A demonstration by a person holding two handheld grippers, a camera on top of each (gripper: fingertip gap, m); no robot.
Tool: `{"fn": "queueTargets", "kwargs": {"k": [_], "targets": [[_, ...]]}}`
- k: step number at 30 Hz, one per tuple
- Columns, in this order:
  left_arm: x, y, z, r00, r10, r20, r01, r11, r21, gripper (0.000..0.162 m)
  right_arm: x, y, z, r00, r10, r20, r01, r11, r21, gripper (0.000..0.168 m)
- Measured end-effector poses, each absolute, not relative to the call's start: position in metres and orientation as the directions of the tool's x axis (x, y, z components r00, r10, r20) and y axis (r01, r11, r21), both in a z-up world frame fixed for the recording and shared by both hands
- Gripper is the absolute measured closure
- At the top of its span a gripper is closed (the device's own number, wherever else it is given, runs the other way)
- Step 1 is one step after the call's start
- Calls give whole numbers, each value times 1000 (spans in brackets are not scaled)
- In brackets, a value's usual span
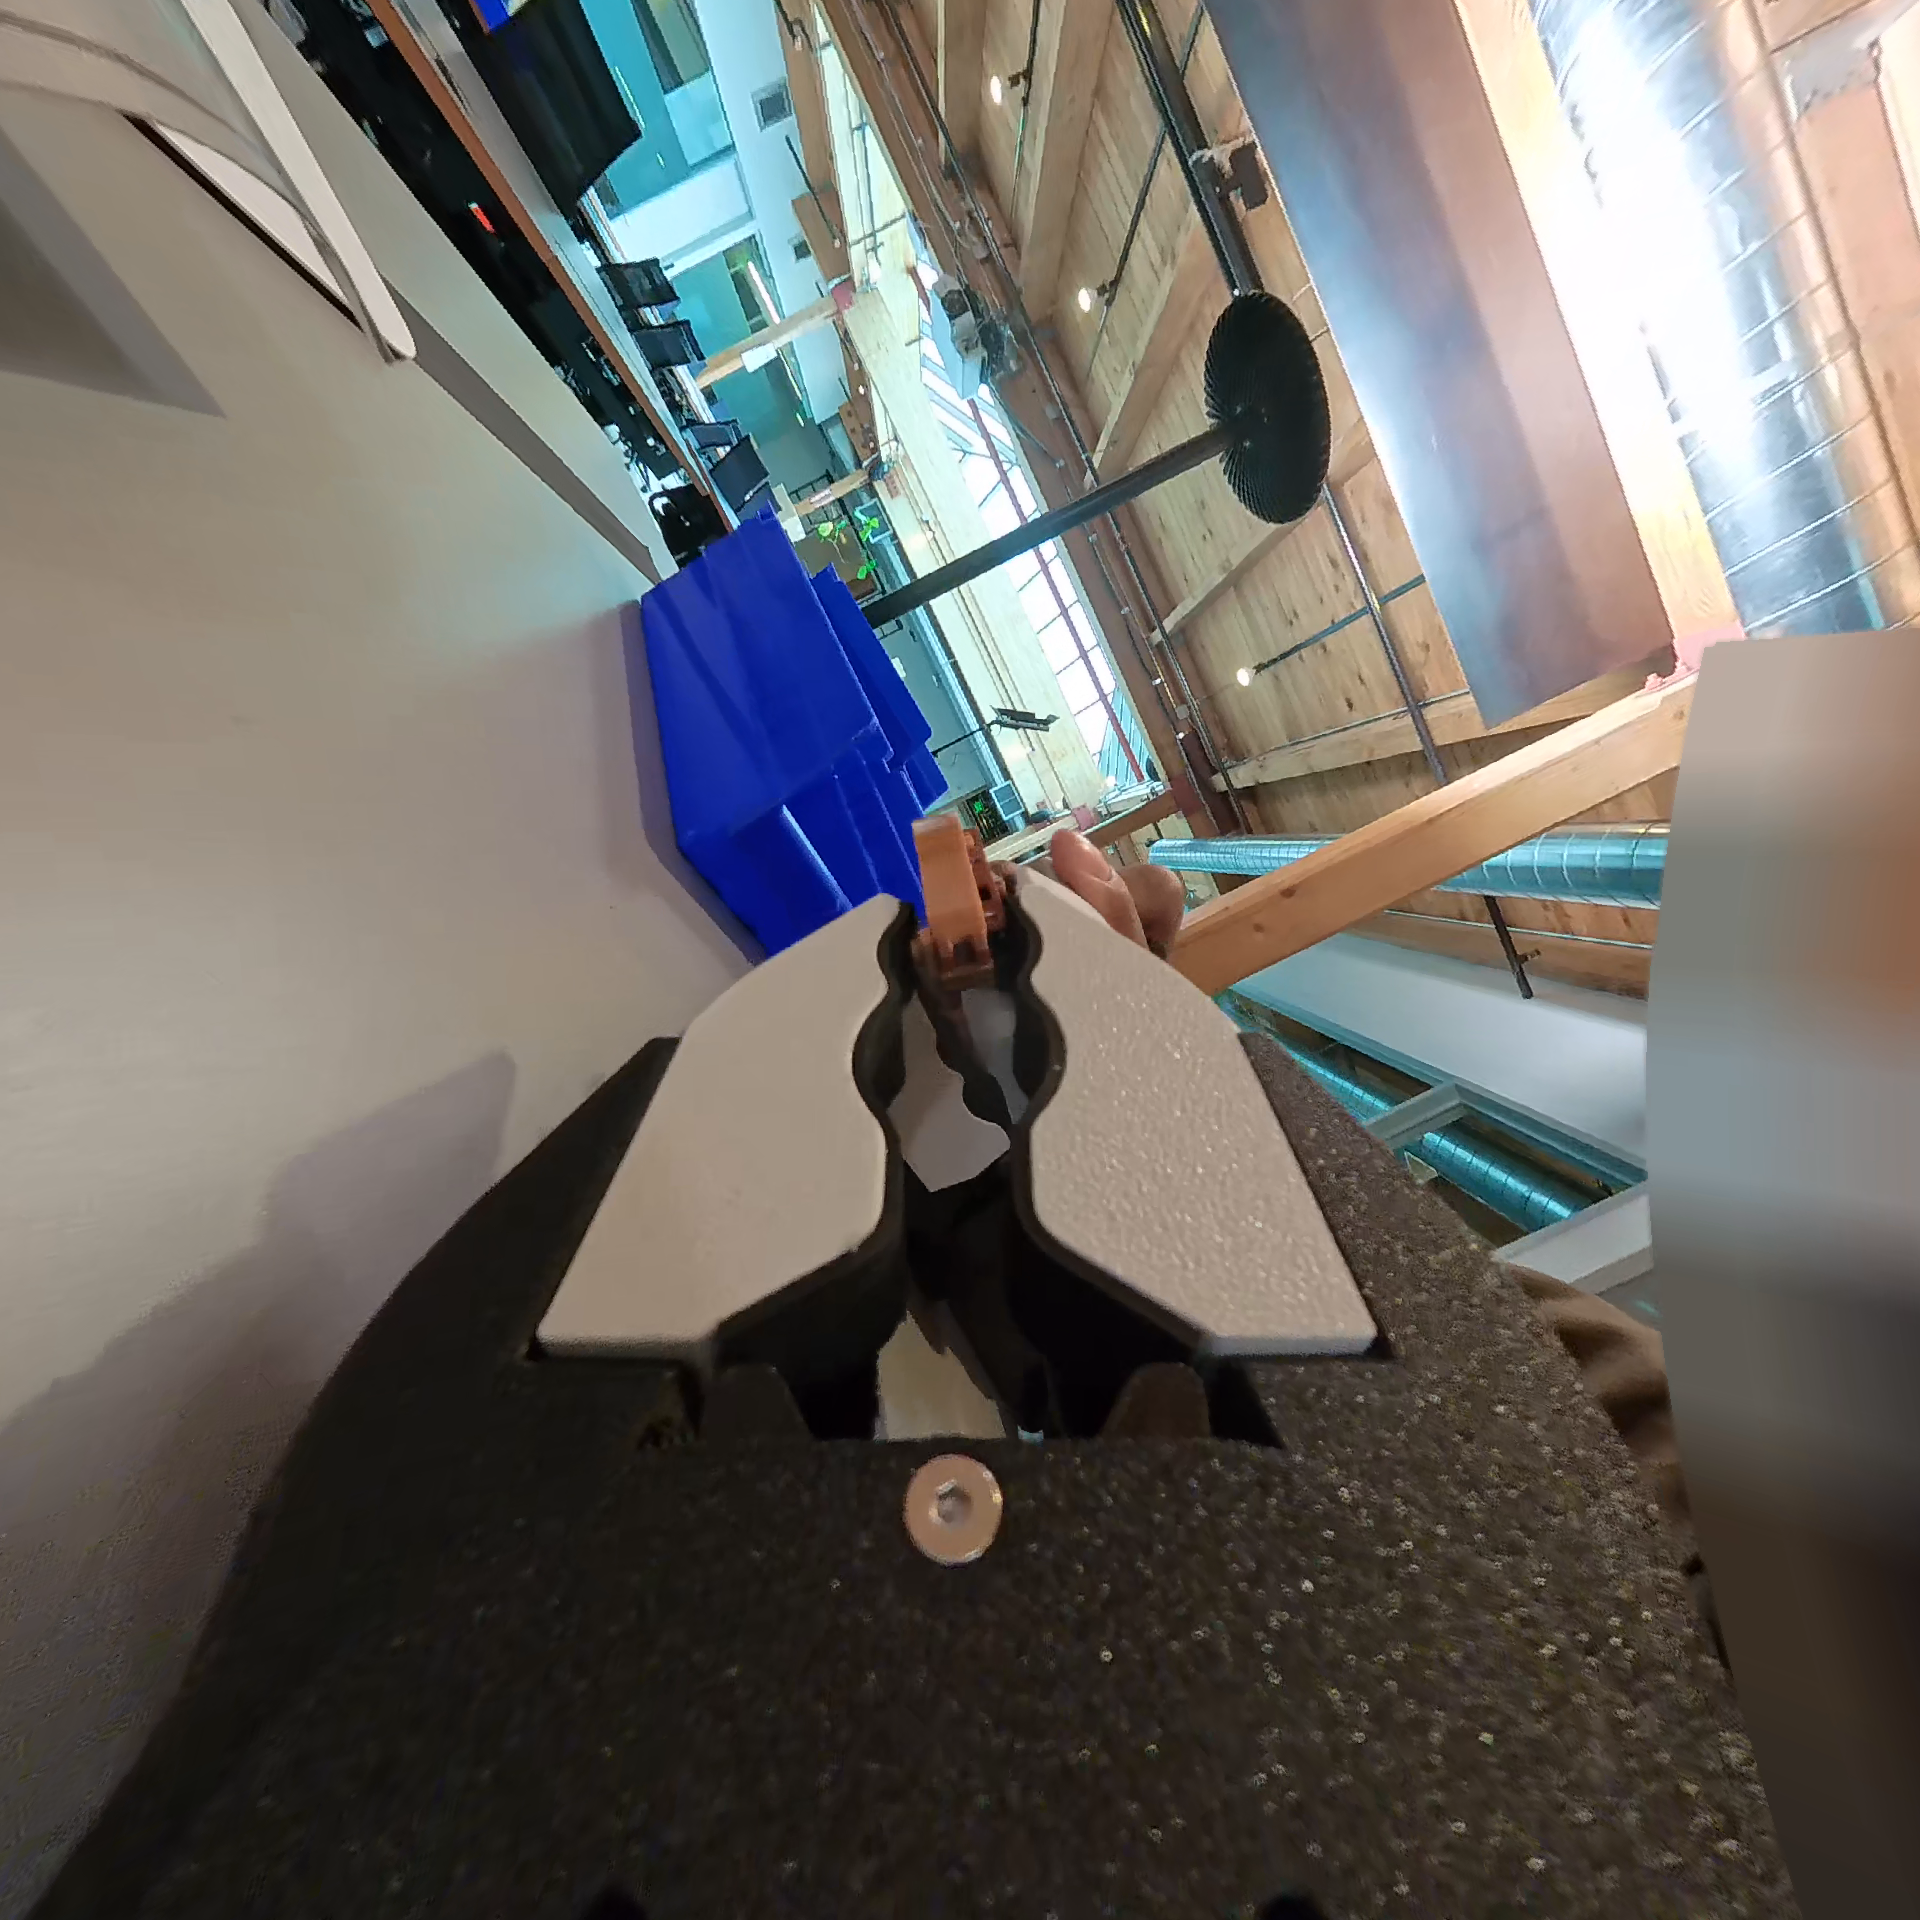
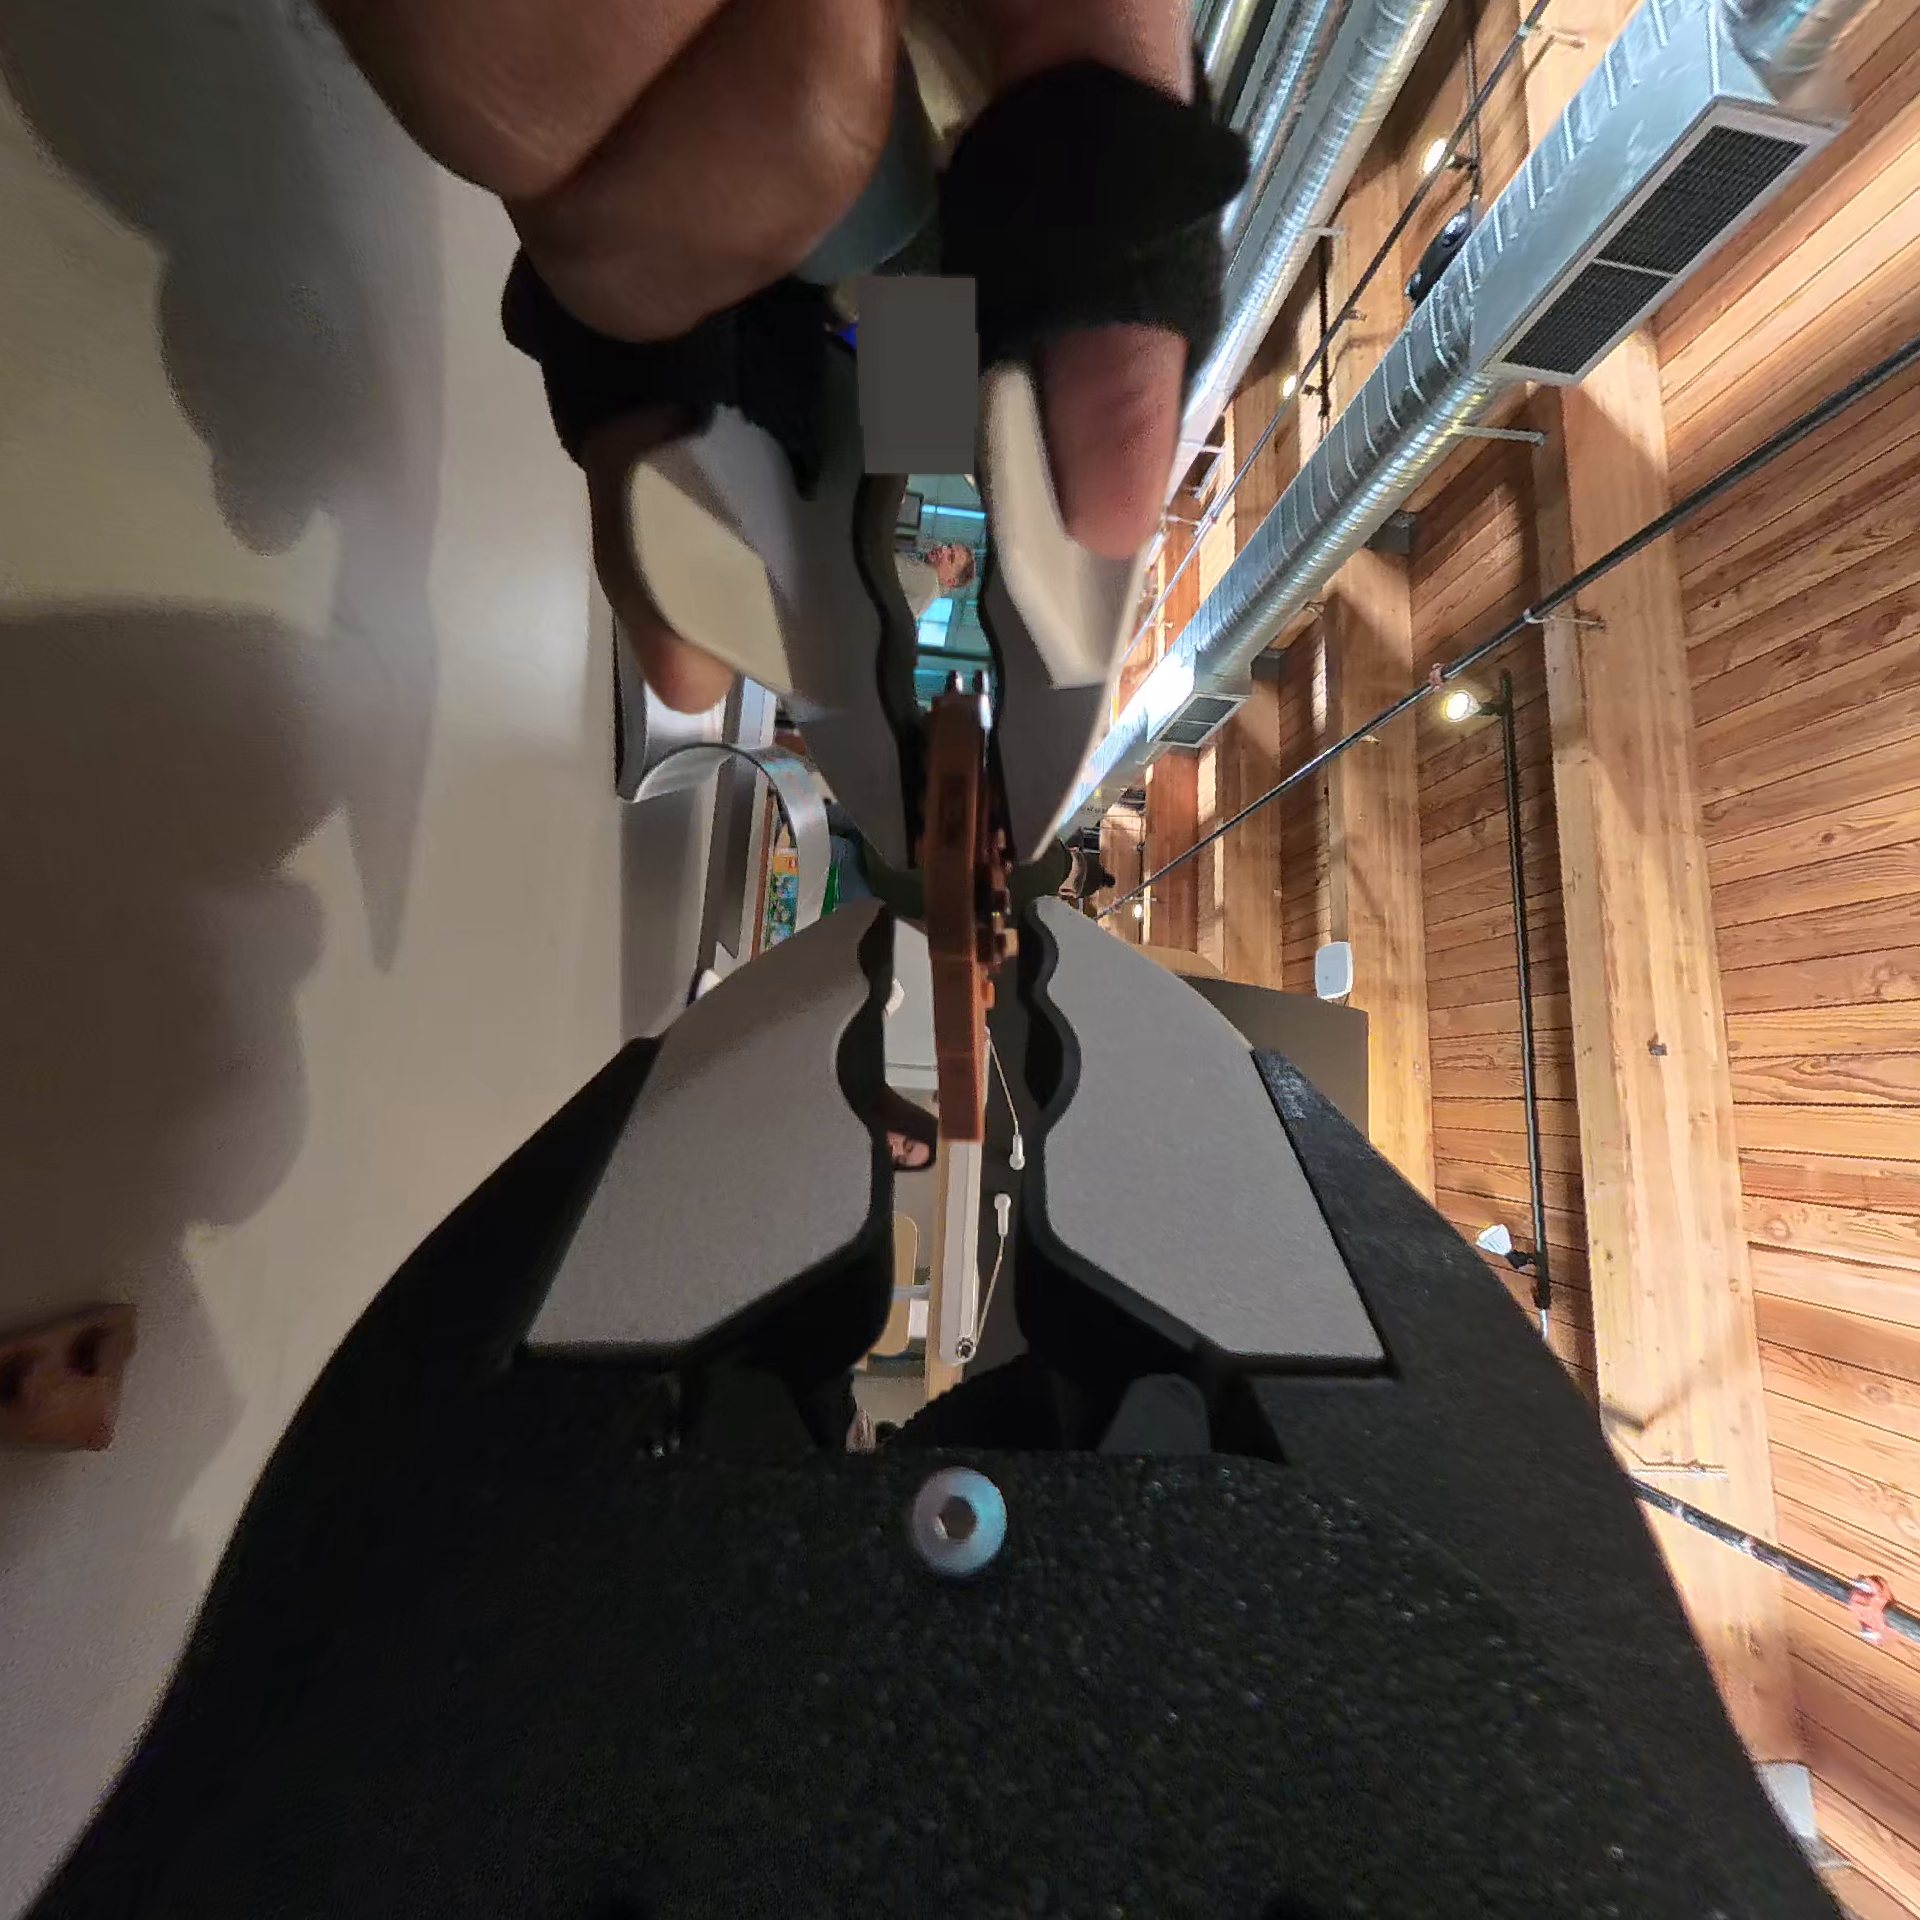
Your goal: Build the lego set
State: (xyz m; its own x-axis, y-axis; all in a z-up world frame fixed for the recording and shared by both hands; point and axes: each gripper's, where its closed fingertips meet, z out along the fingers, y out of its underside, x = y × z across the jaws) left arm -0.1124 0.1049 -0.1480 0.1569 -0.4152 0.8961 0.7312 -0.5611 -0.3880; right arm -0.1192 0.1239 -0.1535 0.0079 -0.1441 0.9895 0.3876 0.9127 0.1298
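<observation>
A brown lego assembly is clamped between the grey fingertips of my left gripper and held up off the table. In the right wrist view the same assembly shows edge-on as a thin brown plate. The left gripper comes in from the top there, shut on the plate's far end, with a person's hand around it. My right gripper is open. Its fingers stand on either side of the plate's near end, with a small gap on each side.
The white table runs along the left in both views. A loose brown brick lies on it. Stacked blue bins stand on the table beyond the left gripper. A fingertip shows just behind the assembly. Less than 4 cm separates the two grippers' tips.
</observation>
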Motion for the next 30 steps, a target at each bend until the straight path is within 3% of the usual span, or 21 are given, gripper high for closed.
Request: {"fn": "queueTargets", "kwargs": {"k": [3,19,22,27,30], "targets": [[-110,104,-147,154,-423,893,725,-566,-393,146,-119,125,-150,29,-166,986,392,909,142,154],[-107,104,-148,149,-431,890,716,-573,-398,146,-118,127,-151,19,-127,992,371,922,111,155],[-108,105,-149,184,-433,882,717,-555,-422,146,-120,130,-153,40,-122,992,389,916,97,154],[-115,106,-149,186,-432,883,729,-542,-418,146,-115,134,-153,49,18,999,402,915,-36,143],[-113,106,-149,191,-436,880,719,-548,-427,146,-116,139,-150,57,11,998,425,905,-34,139]]}}
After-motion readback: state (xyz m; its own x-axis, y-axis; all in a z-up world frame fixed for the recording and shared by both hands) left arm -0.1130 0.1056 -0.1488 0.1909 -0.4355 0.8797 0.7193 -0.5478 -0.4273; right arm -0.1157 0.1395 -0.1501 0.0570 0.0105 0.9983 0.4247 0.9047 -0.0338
